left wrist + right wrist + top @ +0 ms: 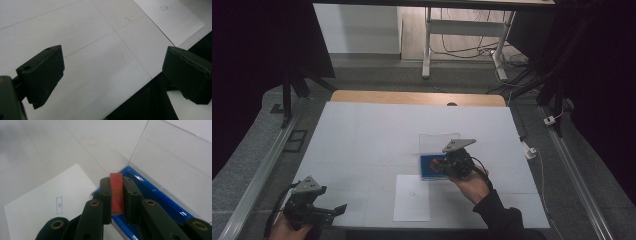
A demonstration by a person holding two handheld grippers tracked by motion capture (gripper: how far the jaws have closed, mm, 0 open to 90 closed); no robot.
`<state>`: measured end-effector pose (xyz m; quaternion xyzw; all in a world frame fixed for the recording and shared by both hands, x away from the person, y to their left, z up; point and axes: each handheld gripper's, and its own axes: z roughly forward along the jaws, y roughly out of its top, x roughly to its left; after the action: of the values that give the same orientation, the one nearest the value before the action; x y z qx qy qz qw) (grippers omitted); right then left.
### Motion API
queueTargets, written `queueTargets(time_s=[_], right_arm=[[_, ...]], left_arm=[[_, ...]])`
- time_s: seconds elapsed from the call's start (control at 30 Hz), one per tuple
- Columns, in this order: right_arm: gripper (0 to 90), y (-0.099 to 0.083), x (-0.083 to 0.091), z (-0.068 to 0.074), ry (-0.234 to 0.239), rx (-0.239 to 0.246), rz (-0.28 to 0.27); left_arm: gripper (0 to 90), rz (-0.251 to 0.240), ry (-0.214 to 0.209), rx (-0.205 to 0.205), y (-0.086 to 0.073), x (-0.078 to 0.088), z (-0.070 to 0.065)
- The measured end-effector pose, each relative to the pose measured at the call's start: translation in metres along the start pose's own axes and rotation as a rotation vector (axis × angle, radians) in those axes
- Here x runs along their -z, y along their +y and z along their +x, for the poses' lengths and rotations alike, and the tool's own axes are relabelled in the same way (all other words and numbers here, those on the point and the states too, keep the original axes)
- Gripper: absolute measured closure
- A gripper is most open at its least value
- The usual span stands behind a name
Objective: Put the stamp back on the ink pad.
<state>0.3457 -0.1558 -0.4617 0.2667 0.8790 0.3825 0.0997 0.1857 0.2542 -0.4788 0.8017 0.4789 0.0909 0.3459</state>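
The right hand-held gripper [117, 195] is clamped on a thin red block [116, 193], holding it just above the blue tray of an open clear-lidded case [160, 195] beside a white sheet [45, 212] on the counter [362, 135]. The left hand-held gripper [112, 75] hovers at the counter's near edge, jaws wide apart and empty.

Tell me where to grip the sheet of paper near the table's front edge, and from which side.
Take the sheet of paper by its near short edge, coming in from the table's front edge. It lies flat, so nothing stands up to pinch; that edge reaches nearly to the table's lip. The left tool, open and closest, probably suits best.
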Motion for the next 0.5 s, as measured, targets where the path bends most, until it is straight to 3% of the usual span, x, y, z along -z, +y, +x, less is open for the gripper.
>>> queueTargets(time_s=[0.5], right_arm=[[78.9,0.0,-0.003,-0.019,-0.054,-0.011,0.008]], left_arm=[[4.7,0.004,0.001,-0.003,0.0,0.0,0.0]])
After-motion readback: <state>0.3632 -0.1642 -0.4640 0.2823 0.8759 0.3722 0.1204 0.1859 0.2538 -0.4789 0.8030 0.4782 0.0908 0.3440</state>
